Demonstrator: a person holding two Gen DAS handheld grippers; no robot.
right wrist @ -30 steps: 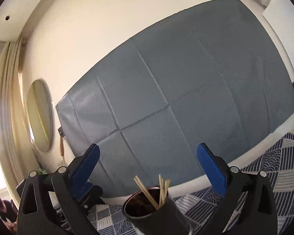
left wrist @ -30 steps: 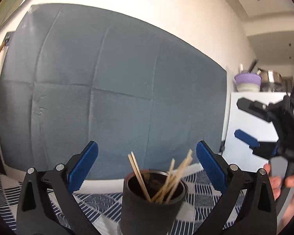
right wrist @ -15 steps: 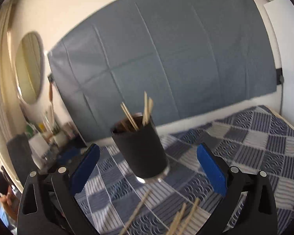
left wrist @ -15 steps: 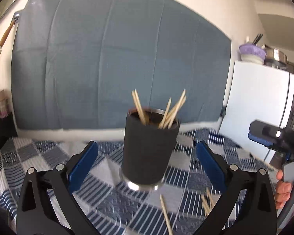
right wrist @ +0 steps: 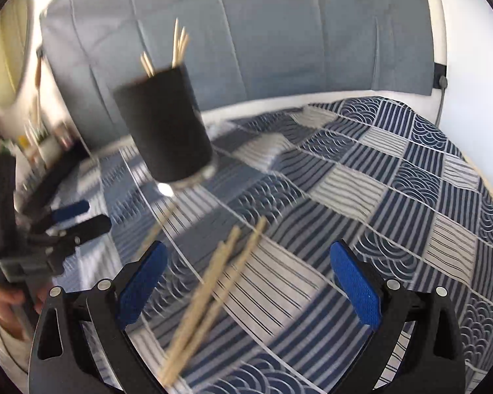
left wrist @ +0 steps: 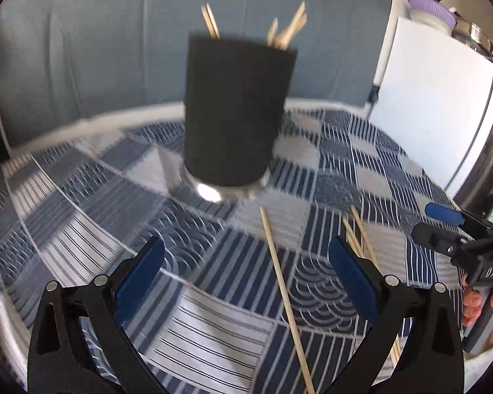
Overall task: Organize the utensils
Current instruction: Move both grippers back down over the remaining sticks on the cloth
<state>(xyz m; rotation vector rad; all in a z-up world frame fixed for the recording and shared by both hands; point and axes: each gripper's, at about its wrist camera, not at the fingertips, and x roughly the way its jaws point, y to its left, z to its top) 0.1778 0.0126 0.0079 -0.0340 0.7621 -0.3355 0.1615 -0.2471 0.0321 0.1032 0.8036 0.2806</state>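
Note:
A black cylindrical cup (left wrist: 235, 111) (right wrist: 164, 124) stands upright on the blue patterned cloth, with several wooden chopsticks poking out of its top. One loose chopstick (left wrist: 284, 290) lies on the cloth in front of the cup, between the fingers of my left gripper (left wrist: 246, 271), which is open and empty. More loose chopsticks (left wrist: 360, 234) (right wrist: 213, 292) lie to the right of it; they run between the fingers of my right gripper (right wrist: 246, 274), also open and holding nothing. The right gripper (left wrist: 450, 236) shows at the right edge of the left wrist view.
The patterned cloth (right wrist: 378, 197) covers the whole work surface. A grey-blue sheet (left wrist: 98, 32) hangs on the wall behind. A white fridge (left wrist: 434, 98) with a purple bowl on top stands at the right. A cluttered shelf (right wrist: 39, 141) is at the left.
Both cameras have tilted down from the wall toward the cloth. The cup now sits higher in both views, and the loose chopsticks have come into sight between the fingers.

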